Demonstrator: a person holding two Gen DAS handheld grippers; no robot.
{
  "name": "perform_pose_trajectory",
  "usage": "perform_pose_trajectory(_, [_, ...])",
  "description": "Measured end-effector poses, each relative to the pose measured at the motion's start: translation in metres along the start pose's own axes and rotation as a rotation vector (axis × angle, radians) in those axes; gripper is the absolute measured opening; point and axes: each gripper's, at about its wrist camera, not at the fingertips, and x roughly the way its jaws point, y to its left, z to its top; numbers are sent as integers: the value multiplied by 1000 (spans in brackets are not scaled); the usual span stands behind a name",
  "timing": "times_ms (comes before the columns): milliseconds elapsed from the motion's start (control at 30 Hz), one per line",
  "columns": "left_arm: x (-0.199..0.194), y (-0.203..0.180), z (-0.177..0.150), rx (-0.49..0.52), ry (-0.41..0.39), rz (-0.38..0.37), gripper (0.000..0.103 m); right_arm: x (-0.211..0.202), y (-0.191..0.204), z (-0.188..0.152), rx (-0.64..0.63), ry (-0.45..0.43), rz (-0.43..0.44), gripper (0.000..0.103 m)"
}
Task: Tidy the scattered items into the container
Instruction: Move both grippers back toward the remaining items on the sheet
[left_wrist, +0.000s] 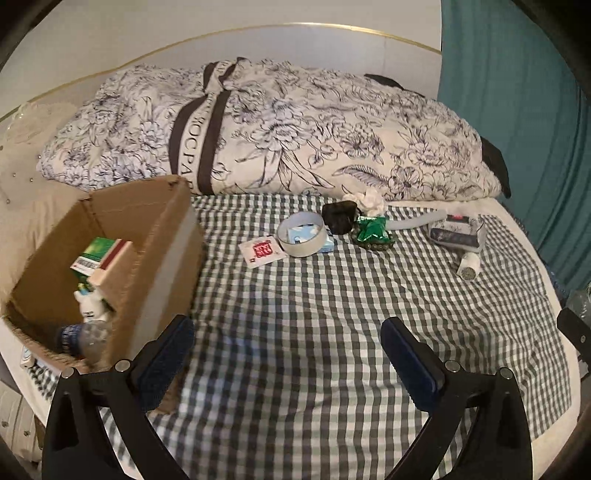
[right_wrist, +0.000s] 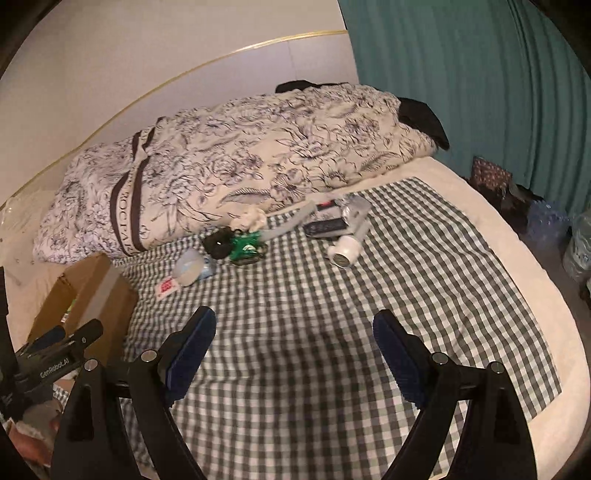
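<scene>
A brown cardboard box (left_wrist: 155, 236) stands on the checked cloth at the left and holds a green packet (left_wrist: 92, 254), a white bottle (left_wrist: 90, 306) and a clear bottle (left_wrist: 86, 338). Scattered at the far side lie a tape roll (left_wrist: 301, 234), a red-and-white card (left_wrist: 262, 251), a black pouch (left_wrist: 338, 218), a green packet on beads (left_wrist: 371, 230), a grey pack (left_wrist: 458, 232) and a white tube (left_wrist: 469, 266). My left gripper (left_wrist: 288, 350) is open and empty beside the box. My right gripper (right_wrist: 293, 343) is open and empty over the cloth; the box (right_wrist: 96, 291) is at its left.
A floral duvet (left_wrist: 295, 125) is heaped along the back of the bed. A teal curtain (right_wrist: 480, 74) hangs at the right. Bags and plastic bottles (right_wrist: 546, 221) sit on the floor beyond the bed's right edge. The left gripper's body (right_wrist: 55, 354) shows at the right view's lower left.
</scene>
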Motion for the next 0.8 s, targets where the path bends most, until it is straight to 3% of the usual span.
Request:
perform_pose_trajectory(367, [86,-7,14,-29,26,14,103,93,-31,5,27,71,-80,88])
perform_pose_trajectory(800, [168,-4,34,-68,36,18,103,183,-46,20,85,58,-168,87])
